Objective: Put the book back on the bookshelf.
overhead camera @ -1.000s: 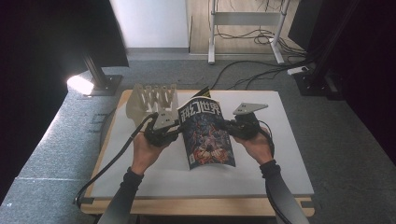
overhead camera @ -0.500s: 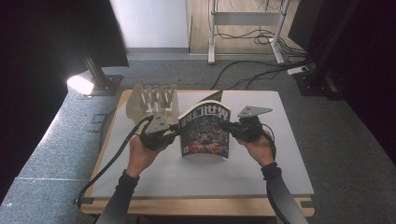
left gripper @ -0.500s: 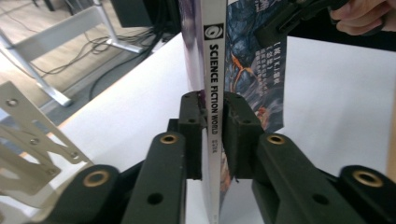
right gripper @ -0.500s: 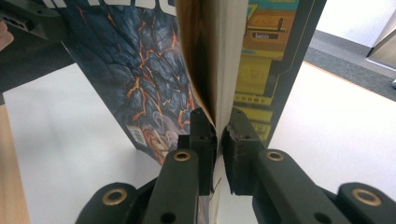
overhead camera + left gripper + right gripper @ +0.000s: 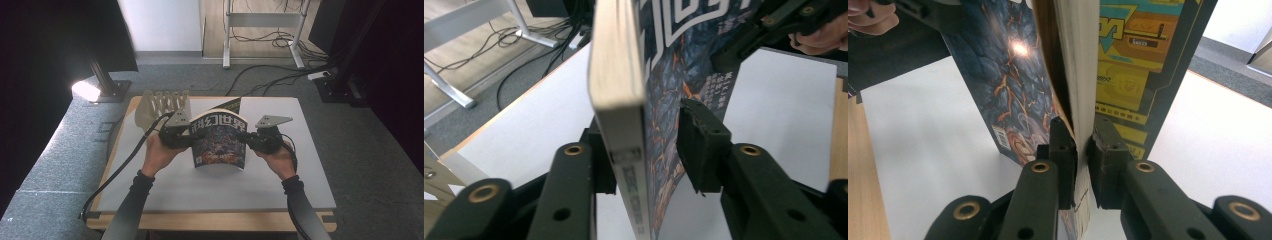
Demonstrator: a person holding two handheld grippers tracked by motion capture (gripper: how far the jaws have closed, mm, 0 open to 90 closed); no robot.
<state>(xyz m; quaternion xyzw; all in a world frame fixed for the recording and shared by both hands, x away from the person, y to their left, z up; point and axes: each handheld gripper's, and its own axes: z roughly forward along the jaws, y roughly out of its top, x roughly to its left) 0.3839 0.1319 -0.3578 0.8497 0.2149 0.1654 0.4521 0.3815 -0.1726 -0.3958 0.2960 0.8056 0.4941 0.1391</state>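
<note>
A paperback book (image 5: 220, 142) with a dark blue and orange cover stands upright over the white table top (image 5: 215, 190), held between both grippers. My left gripper (image 5: 181, 136) is at its spine. In the left gripper view the spine (image 5: 624, 125) stands between the jaws of my left gripper (image 5: 646, 130), which have just been opening. One pad lies behind the book, and the other pad (image 5: 701, 145) stands just off the front cover. My right gripper (image 5: 250, 139) (image 5: 1081, 127) is shut on the book's page block (image 5: 1075, 75), with both covers fanned loose beside the pads.
A wooden slatted rack (image 5: 162, 105) stands at the back left of the table. A bright lamp (image 5: 86, 91) shines on the floor at the left. Cables and a white desk frame (image 5: 260, 20) lie beyond the far edge. The table's wooden front edge (image 5: 210, 220) runs below the forearms.
The book has tipped from a leaning, spread pose to a steeper, more upright one. The left hand has shifted slightly. The right hand has stayed put.
</note>
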